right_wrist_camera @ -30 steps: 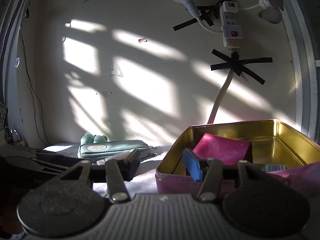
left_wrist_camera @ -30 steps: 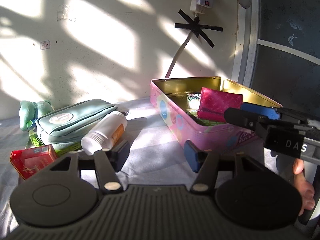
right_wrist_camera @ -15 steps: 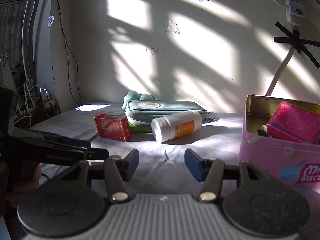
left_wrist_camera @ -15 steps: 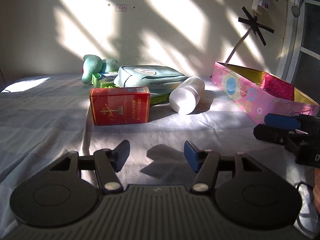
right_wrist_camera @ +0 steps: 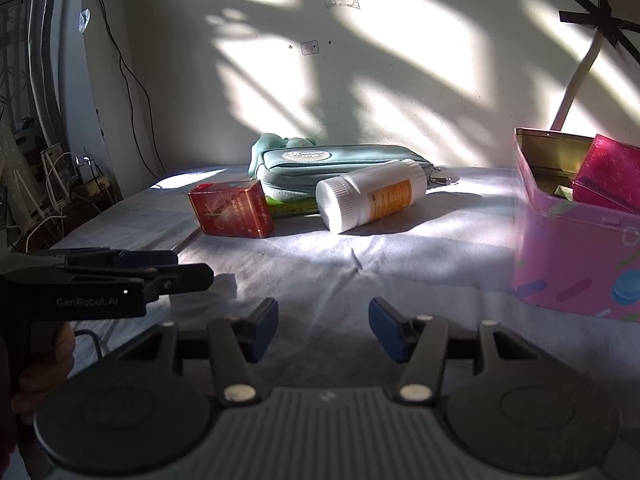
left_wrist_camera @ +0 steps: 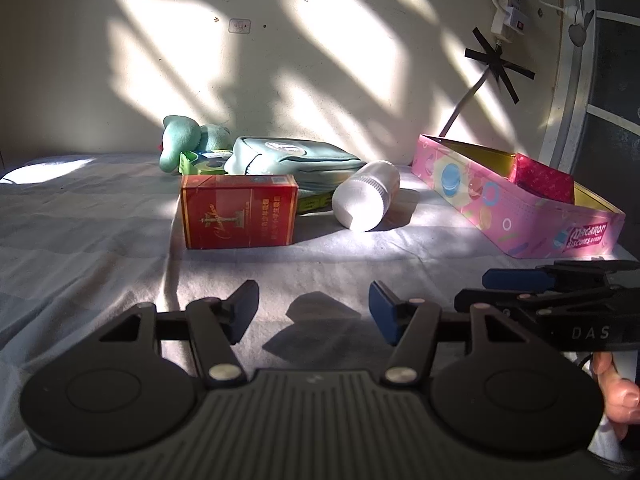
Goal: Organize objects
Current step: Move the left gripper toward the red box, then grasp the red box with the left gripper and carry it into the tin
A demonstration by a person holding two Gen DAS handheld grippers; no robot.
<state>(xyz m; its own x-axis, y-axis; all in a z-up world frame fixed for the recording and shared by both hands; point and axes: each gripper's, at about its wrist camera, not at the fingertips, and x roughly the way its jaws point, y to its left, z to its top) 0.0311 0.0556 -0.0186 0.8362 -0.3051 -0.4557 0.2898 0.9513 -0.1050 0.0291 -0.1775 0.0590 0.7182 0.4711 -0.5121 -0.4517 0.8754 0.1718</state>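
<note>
Two hand-held grippers hovered low over a bed covered in a pale sheet (left_wrist_camera: 100, 248), side by side and both pointed towards a sunlit wall; the left gripper (left_wrist_camera: 314, 312) had its blue-padded jaws partly apart with nothing between them; the right gripper (right_wrist_camera: 323, 330) likewise stood partly open and empty, its jaws having just widened a little. Each gripper appeared at the edge of the other's view, and part of a hand (left_wrist_camera: 618, 396) showed beneath the right one.

Ahead of them, well apart from both, lay a cluster of loose things; a red carton (left_wrist_camera: 239, 211) stood nearest, on its long edge; just to its right a white bottle (left_wrist_camera: 366, 195) with an orange label lay on its side, cap towards the grippers; behind these sat a teal zip pouch (left_wrist_camera: 292, 156), resting partly on a flat green box (right_wrist_camera: 294, 207); a teal soft toy (left_wrist_camera: 182, 142) lay behind the pouch by the wall.

Farther right stood an open pink biscuit tin (left_wrist_camera: 516, 212) with a gold interior; a magenta packet (right_wrist_camera: 610, 174) leaned inside it against the wall of the tin.
</note>
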